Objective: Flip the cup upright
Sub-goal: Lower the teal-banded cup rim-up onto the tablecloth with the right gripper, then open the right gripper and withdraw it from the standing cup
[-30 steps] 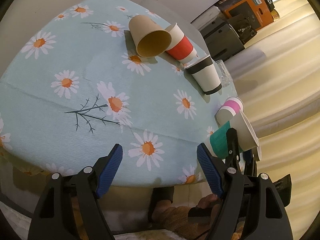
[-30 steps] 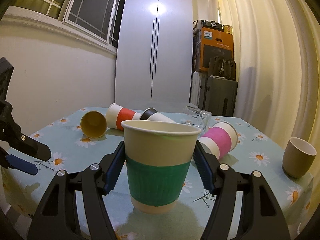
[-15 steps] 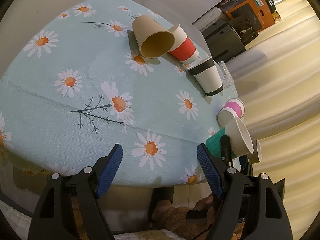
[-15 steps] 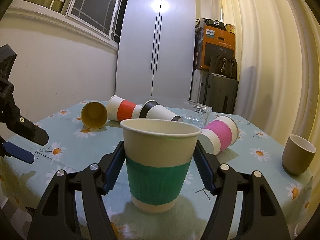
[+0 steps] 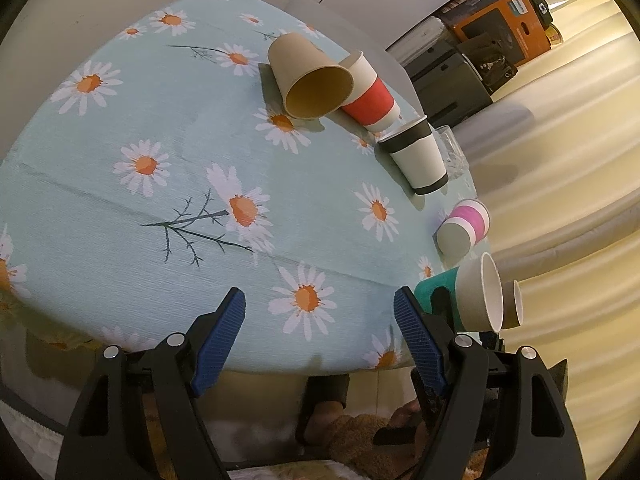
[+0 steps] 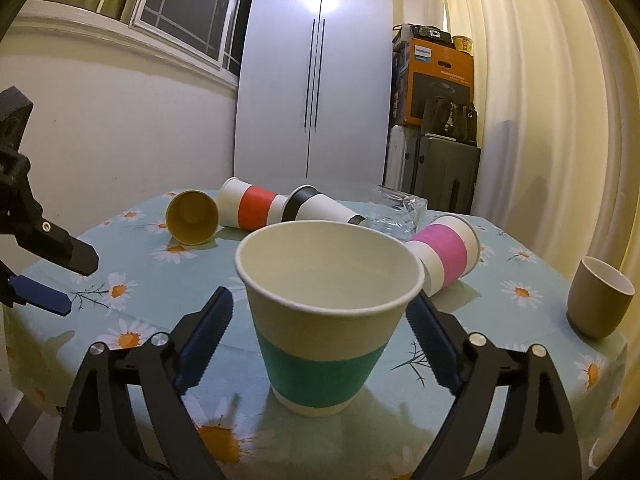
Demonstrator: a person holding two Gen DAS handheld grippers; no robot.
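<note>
Green-banded paper cup (image 6: 327, 312) upright on the daisy tabletop (image 6: 500, 364), centre frame, between the spread fingers of the right hand-held gripper (image 6: 320, 344), fingers clear of it, left hand-held gripper (image 5: 320, 320) spread wide, holding nothing, over the near tabletop edge

The left gripper (image 5: 320, 320) hangs at the near edge with its blue-padded fingers (image 5: 218, 330) spread wide, gripping nothing. The right gripper (image 6: 322, 330), farther right, has its fingers (image 6: 204, 338) parted, one on either side of the green-banded cup (image 6: 326, 328).
</note>
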